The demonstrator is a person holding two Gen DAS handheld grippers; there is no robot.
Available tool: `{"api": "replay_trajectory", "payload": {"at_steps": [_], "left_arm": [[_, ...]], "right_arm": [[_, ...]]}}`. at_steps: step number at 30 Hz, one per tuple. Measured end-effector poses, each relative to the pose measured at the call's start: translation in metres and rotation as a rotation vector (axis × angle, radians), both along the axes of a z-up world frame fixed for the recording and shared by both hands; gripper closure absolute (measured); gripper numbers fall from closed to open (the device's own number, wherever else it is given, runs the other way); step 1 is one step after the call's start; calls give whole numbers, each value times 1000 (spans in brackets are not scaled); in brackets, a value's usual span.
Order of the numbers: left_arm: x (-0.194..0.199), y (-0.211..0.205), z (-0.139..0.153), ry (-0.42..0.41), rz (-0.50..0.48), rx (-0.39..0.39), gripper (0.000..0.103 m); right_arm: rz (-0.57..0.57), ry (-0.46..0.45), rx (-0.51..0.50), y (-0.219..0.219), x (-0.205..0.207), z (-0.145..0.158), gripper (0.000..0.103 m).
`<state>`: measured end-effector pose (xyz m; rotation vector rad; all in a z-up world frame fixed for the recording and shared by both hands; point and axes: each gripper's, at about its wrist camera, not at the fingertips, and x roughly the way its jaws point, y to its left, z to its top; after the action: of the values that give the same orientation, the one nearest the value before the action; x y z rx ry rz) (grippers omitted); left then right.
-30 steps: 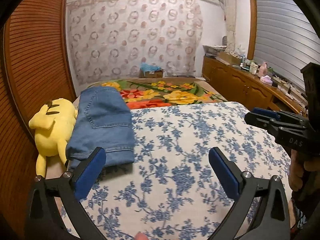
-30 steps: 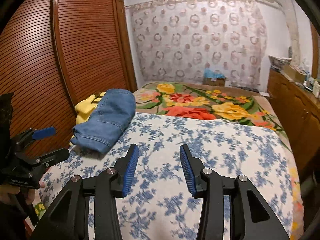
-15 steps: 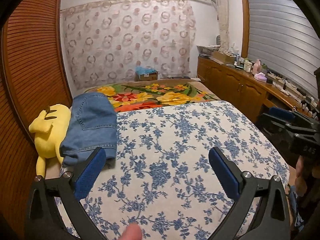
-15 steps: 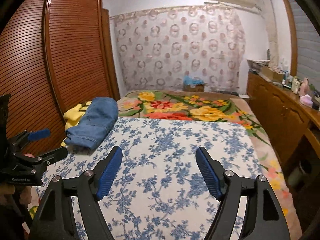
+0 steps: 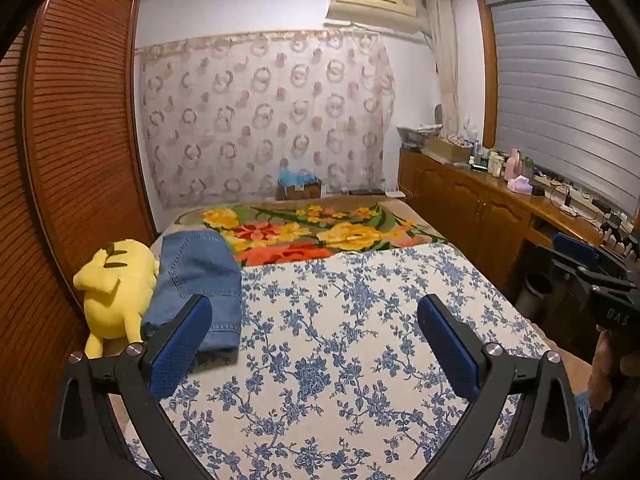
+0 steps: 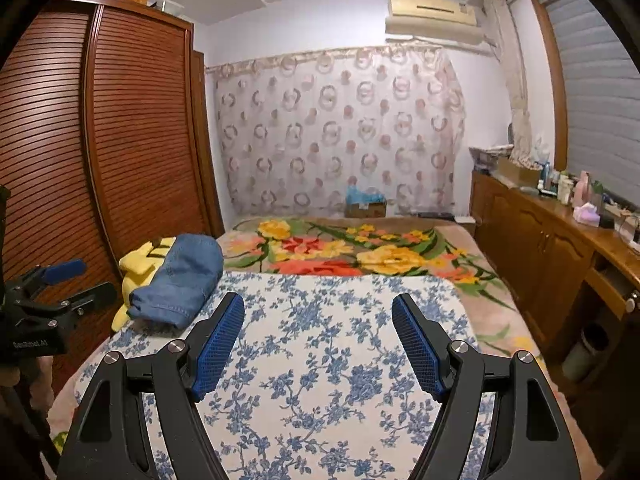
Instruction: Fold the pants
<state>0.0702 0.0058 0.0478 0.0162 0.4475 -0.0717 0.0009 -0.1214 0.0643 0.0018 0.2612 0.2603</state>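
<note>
We hold a gripper in each hand above the bed; our left gripper (image 5: 314, 336) has its two blue pads wide apart, and nothing is between them; our right gripper (image 6: 318, 340) has its pads apart too, with nothing between them, only the blue flower sheet (image 6: 320, 380) far below

The jeans (image 5: 198, 280) are folded into a neat blue bundle; they lie on the far left part of the bed, at the edge of the blue flower sheet (image 5: 340, 340); neither gripper touches them; in the left wrist view the left pad (image 5: 176, 352) sits in front of the near end of the jeans and hides a bit of it; in the right wrist view the jeans (image 6: 180, 280) are up and to the left of our pads, well apart from them

A yellow plush toy (image 5: 116, 284) lies just beside the jeans, between them and the brown slatted wardrobe (image 5: 68, 160); it touches the jeans along their left side

Past the sheet there is a blanket with big yellow and red flowers (image 5: 304, 232); a curtain with ring shapes (image 5: 264, 120) hangs on the back wall; a long wooden cabinet (image 5: 480, 208) runs along the right side, with small bottles and boxes on top
</note>
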Motion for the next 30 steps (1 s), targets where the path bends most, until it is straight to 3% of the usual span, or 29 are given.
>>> {"api": "replay_trajectory", "payload": {"at_steps": [30], "left_arm": [[-11, 6, 6, -20, 15, -9, 0]], "right_arm": [[10, -13, 9, -5, 6, -8, 25]]}}
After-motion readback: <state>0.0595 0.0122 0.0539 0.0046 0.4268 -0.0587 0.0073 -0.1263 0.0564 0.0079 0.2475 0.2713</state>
